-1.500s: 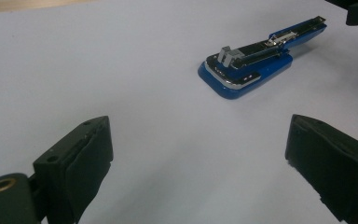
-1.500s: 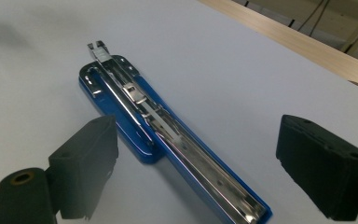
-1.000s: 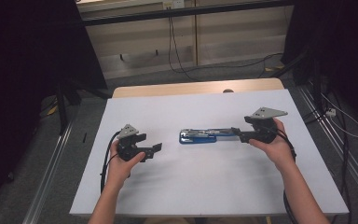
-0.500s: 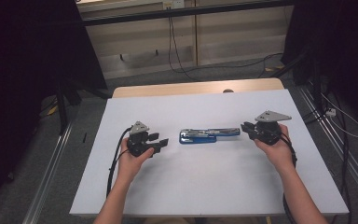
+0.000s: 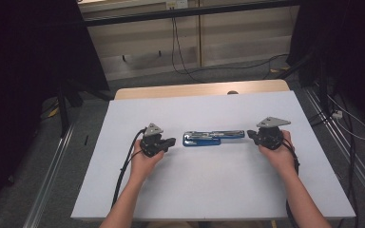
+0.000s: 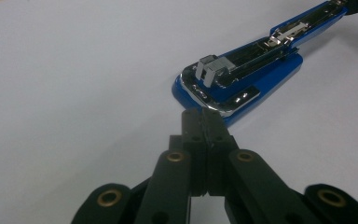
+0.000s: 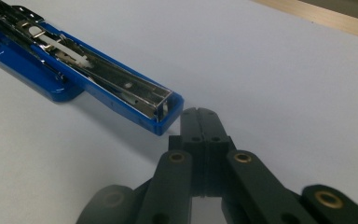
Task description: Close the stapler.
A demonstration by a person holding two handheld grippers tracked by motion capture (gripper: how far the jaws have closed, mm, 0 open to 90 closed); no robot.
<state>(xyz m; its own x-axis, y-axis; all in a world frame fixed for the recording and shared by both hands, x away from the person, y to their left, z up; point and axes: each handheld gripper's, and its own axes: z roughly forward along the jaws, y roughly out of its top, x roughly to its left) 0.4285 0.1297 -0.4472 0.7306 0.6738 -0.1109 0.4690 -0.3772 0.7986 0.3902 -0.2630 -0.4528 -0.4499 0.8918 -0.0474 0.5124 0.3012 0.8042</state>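
A blue stapler (image 5: pixel 213 137) lies swung open flat in the middle of the white table (image 5: pixel 209 190), its metal staple channel facing up. My left gripper (image 5: pixel 173 141) rests on the table just left of the stapler's base end, jaws shut on nothing. In the left gripper view its tips (image 6: pixel 203 114) almost touch the stapler's (image 6: pixel 242 79) chrome-edged blue corner. My right gripper (image 5: pixel 250 134) sits just right of the stapler's other end, also shut and empty. In the right gripper view its tips (image 7: pixel 200 114) lie a short way from the open stapler's (image 7: pixel 88 70) blue arm end.
A wooden tabletop strip (image 5: pixel 199 89) runs along the far edge of the white surface. Metal rails (image 5: pixel 52 166) flank the table on both sides. Cables (image 5: pixel 185 66) lie on the floor beyond it. Dark curtains hang at left and right.
My left gripper has slid right, up to the stapler's left end. My right gripper has drawn back to the right, off the stapler's right end. The stapler lies still.
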